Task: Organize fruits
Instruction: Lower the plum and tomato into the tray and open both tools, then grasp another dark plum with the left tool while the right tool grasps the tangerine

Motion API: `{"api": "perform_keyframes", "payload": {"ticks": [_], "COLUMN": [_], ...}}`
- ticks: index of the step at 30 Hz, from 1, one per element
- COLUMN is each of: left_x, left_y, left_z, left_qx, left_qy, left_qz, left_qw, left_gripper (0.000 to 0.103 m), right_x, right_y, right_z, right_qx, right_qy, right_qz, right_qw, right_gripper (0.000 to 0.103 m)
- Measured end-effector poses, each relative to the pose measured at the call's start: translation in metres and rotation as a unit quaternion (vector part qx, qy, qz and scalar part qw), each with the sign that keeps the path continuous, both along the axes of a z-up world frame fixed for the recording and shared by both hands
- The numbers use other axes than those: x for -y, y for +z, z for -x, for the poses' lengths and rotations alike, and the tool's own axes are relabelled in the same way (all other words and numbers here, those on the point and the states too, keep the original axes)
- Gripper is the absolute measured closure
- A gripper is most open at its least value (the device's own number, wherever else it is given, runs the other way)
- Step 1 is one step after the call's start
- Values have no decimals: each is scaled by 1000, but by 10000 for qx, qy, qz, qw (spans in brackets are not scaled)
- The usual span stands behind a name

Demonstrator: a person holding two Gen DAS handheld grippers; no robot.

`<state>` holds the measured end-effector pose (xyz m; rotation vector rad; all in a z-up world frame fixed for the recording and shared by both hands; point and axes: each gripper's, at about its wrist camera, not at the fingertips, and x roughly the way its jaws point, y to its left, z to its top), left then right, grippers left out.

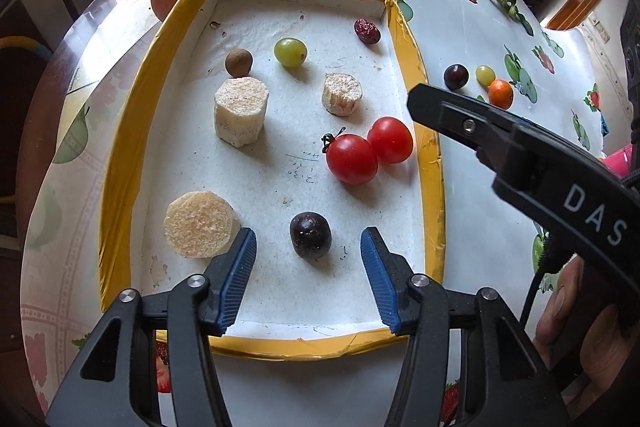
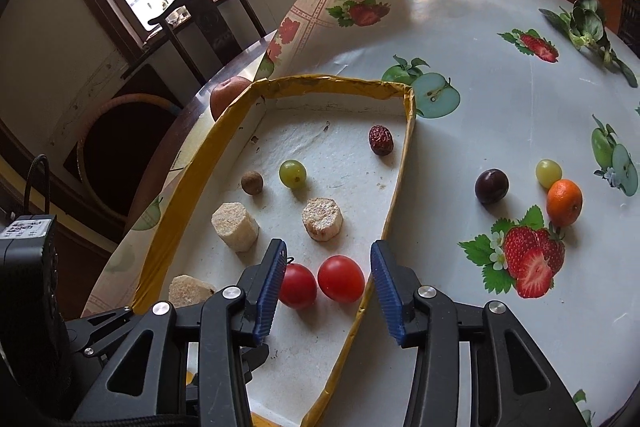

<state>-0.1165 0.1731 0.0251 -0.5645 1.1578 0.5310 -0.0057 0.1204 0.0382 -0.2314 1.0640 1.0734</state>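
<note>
Jaws: both pairs parted, gripping nothing | dark grape (image 1: 310, 235) lies between left pair

The tray (image 1: 434, 187) sits on the bench (image 1: 472, 39); in it, two tomatoes (image 1: 351, 159) touch at the right, a plum (image 1: 310, 235) before them; a date (image 1: 367, 31) lies in the far right corner; right of the tray lie a tangerine (image 2: 564, 202) and two grapes (image 2: 548, 173).

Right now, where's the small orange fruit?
The small orange fruit lies on the tablecloth outside the yellow-rimmed tray, to its right in both views, touching a pale green grape and near a dark plum.
</note>
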Motion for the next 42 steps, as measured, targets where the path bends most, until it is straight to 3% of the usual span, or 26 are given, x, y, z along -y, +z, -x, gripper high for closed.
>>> {"api": "perform_keyframes", "payload": {"ticks": [10, 26, 42], "left_x": [8, 33, 37], "left_y": [9, 26, 38], "left_z": [0, -25, -79], "left_qx": [58, 246, 393], "left_qy": [-31, -347, -608], "left_qz": [-42, -4, 21], "left_qw": [10000, 9991, 9974], "left_gripper": [50, 50, 50], "right_x": [53, 120, 124], "right_y": [13, 4, -12], "right_z": [-9, -40, -80], "right_qx": [-32, -70, 12], "right_qy": [-404, -1164, -1395], "right_qz": [-146, -57, 105], "right_qw": [9991, 9932, 9902], "right_gripper": [57, 57, 57]}}
